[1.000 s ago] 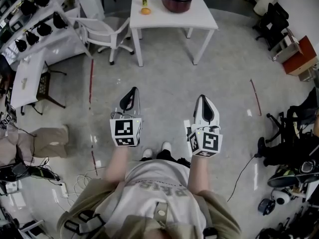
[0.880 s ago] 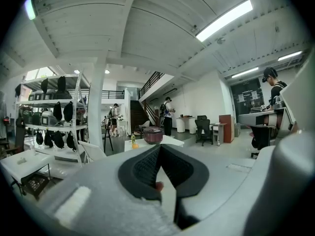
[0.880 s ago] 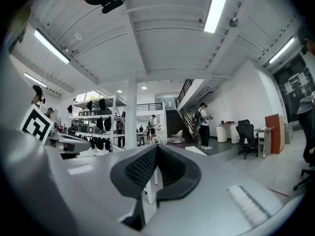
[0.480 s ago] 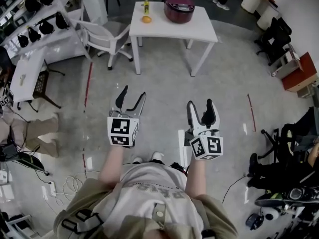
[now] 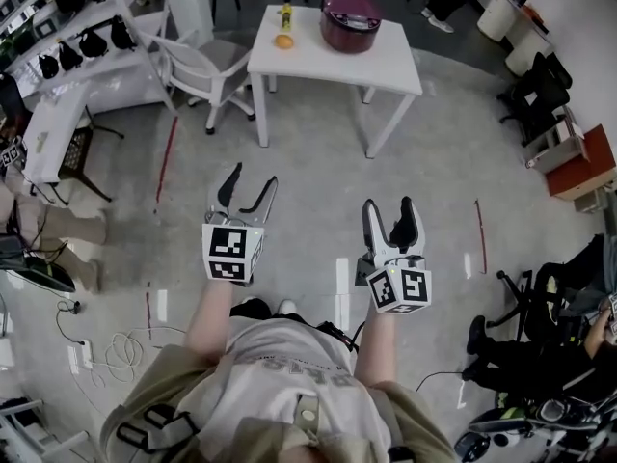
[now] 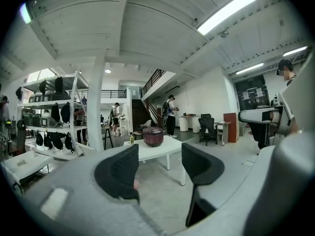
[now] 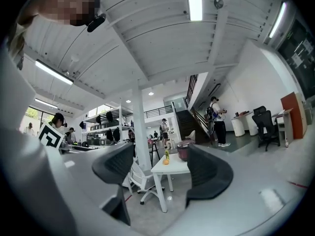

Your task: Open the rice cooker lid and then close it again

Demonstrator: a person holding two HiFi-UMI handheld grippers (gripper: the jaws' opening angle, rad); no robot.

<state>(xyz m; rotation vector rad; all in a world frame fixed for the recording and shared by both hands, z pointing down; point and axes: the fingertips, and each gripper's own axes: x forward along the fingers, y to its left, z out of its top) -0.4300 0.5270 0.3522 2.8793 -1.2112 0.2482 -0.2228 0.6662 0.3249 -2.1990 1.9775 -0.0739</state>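
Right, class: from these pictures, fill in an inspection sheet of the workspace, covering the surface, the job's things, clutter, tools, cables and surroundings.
Surface: white table, across the floor from the person, not yet reached.
Job's things: dark red rice cooker on the table's far side, lid down.
Clutter: a bottle and an orange at the table's left end.
Tools: left tool and right tool held over the floor, jaws apart, having just been opening, nothing between them.
Cables: loose cables on the floor at the person's left.
Surroundings: white chair beside the table, shelving rack at left, black office chair at right, a standing person in the background.
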